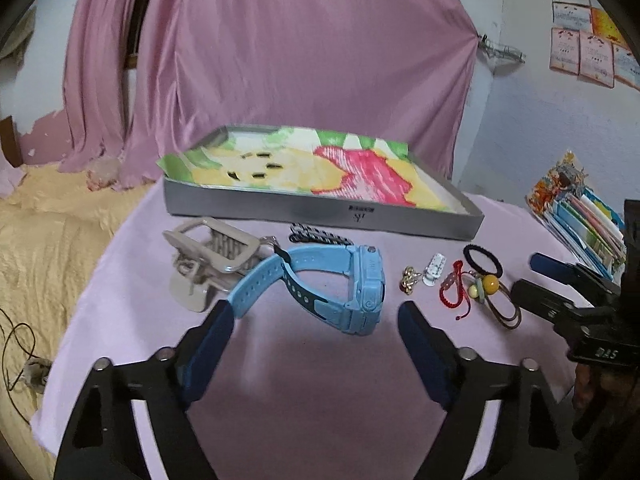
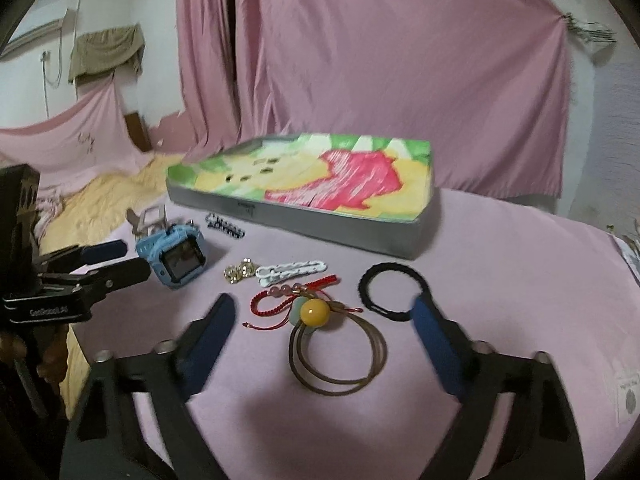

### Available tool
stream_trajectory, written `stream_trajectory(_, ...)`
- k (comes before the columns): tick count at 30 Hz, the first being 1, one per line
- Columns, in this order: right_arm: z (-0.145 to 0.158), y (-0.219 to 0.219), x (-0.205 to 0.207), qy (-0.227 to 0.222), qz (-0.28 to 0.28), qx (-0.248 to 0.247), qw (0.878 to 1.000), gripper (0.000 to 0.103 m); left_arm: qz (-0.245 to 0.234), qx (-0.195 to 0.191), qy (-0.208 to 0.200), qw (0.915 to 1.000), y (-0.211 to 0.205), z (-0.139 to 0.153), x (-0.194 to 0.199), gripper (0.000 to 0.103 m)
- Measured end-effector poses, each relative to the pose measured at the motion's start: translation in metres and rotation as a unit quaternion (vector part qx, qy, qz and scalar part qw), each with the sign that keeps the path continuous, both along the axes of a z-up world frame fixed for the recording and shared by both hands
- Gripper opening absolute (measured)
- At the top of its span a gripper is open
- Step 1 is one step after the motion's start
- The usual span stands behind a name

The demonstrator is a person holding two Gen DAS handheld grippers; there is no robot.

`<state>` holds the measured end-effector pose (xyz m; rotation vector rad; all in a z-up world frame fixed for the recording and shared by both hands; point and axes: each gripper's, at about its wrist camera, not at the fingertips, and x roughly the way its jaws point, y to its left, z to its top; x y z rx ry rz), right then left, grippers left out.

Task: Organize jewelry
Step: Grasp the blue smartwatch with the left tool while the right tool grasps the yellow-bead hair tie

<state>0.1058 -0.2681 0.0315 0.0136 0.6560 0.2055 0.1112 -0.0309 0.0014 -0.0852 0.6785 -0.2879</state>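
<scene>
While the left gripper (image 1: 316, 322) hangs wide apart over the lilac tablecloth (image 1: 300, 380), nothing sits between its blue-padded fingers (image 1: 218, 326); the light-blue plastic smartwatch (image 1: 340, 284) lies just ahead, its strap end near the left pad. The right gripper (image 2: 324, 320) (also spread, holding nothing) brackets the brown cord loops with a yellow bead (image 2: 320, 316). Behind stands the shallow grey tray lined with a flowered paper (image 2: 332, 226). Lettering on the other gripper's body is only partly legible.
</scene>
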Motion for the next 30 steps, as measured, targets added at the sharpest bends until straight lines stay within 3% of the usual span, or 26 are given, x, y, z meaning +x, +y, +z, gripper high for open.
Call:
stream_trajectory(3, -0.005, 0.005, 0.012, 0.029, 0.018, 0.0, 0.999, 0.071, -0.012, -0.004, 0.025, 0.9996, -0.004, -0.003, 0.01, 0.068)
stream_trajectory(8, -0.01, 0.015, 0.024, 0.057, 0.04, -0.024, 0.997, 0.059, -0.02, 0.002, 0.041, 0.9989, -0.01, -0.004, 0.021, 0.066)
stream_trajectory(13, -0.013, 0.017, 0.032, 0.077, 0.05, -0.032, 0.995, 0.056, -0.024, 0.004, 0.052, 0.9984, -0.016, -0.004, 0.031, 0.058)
stream_trajectory(16, -0.016, 0.016, 0.035, 0.085, 0.052, -0.034, 0.994, 0.044, -0.024, 0.005, 0.055, 0.9982, -0.019, -0.005, 0.035, 0.055)
stream_trajectory(21, -0.017, 0.016, 0.034, 0.089, 0.055, -0.028, 0.994, 0.034, -0.026, 0.007, 0.056, 0.998, -0.021, -0.006, 0.037, 0.048)
stream_trajectory(25, -0.017, 0.018, 0.031, 0.088, 0.058, -0.032, 0.994, 0.023, -0.036, 0.001, 0.055, 0.9978, -0.023, -0.005, 0.035, 0.032)
stream_trajectory(28, -0.017, 0.018, 0.028, 0.083, 0.063, -0.03, 0.994, 0.022, -0.045, -0.001, 0.052, 0.9976, -0.026, -0.004, 0.033, 0.023)
stream_trajectory(30, -0.015, 0.016, 0.025, 0.076, 0.065, -0.024, 0.995, 0.022, -0.045, 0.003, 0.05, 0.9977, -0.027, -0.004, 0.032, 0.023)
